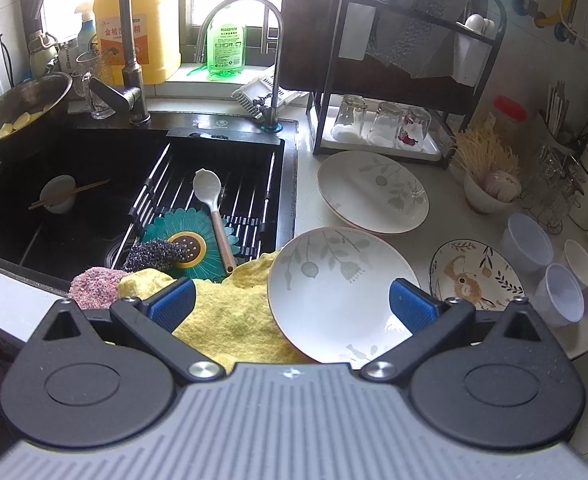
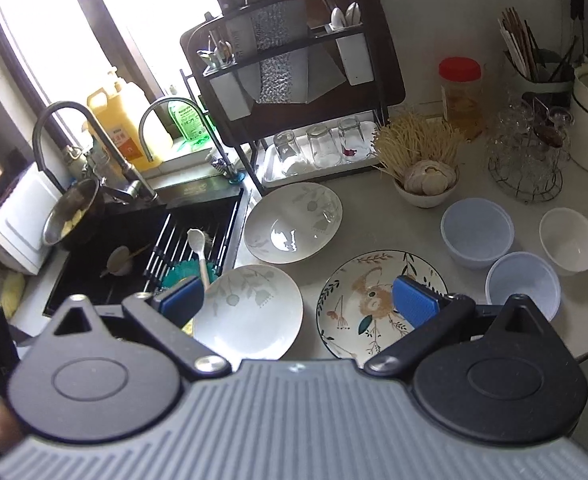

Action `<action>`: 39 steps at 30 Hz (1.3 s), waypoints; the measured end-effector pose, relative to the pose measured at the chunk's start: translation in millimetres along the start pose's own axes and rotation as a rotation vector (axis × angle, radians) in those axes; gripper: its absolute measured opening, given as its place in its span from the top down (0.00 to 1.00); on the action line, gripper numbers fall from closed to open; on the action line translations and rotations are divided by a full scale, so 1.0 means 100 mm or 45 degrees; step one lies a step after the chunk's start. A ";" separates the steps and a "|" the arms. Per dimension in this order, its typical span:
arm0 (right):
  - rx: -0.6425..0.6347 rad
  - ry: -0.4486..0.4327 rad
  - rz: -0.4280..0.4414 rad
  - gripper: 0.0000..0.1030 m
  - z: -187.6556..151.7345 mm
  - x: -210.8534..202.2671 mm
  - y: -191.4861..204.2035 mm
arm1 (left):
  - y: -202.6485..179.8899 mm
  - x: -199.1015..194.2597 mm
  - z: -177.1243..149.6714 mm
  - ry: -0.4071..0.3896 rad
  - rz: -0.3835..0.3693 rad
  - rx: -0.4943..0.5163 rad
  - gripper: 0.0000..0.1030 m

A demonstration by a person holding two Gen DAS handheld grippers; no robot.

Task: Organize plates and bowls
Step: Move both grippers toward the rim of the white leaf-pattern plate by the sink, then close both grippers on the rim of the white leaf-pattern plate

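Observation:
Two white leaf-pattern plates lie on the counter: a near one (image 1: 333,292) (image 2: 250,312) resting partly on a yellow cloth (image 1: 234,320), and a far one (image 1: 373,192) (image 2: 294,222). A deer-pattern plate (image 1: 473,274) (image 2: 369,304) lies to their right. Two pale blue bowls (image 1: 527,242) (image 1: 563,294) (image 2: 475,236) (image 2: 523,284) and a small white bowl (image 1: 579,262) (image 2: 569,244) stand further right. My left gripper (image 1: 292,304) is open above the cloth and the near plate. My right gripper (image 2: 299,300) is open above the near plate and the deer plate.
A black sink (image 1: 74,184) with a drain rack, a bowl with chopsticks (image 1: 58,194) and a white spoon (image 1: 210,196) is on the left. A black rack (image 1: 393,92) (image 2: 294,92) with upturned glasses stands behind. A bowl with garlic (image 2: 427,182), a red-lidded jar (image 2: 459,92) and a utensil holder (image 2: 533,68) crowd the back right.

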State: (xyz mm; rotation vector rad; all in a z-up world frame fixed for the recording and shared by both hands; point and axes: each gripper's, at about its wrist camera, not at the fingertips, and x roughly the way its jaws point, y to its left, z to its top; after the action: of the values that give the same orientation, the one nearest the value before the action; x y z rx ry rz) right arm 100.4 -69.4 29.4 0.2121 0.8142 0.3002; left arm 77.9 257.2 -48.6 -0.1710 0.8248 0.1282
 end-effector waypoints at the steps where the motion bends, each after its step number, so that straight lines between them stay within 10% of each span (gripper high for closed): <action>1: 0.010 0.002 0.001 0.01 -0.03 0.02 -0.02 | -0.01 0.00 -0.02 0.001 0.007 -0.009 0.00; 16: 0.088 0.178 0.069 0.05 -0.57 0.53 -0.30 | -0.05 0.16 -0.17 -0.001 -0.002 -0.048 0.00; 39: 0.747 0.137 0.062 0.55 -1.08 1.33 -0.14 | 0.40 1.28 0.28 0.206 -0.334 0.188 0.04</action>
State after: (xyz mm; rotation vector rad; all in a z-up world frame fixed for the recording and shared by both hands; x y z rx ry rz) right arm 109.3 -29.7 -137.1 0.7709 0.9913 0.1116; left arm 176.8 308.3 -129.1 -0.1501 0.9611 -0.1948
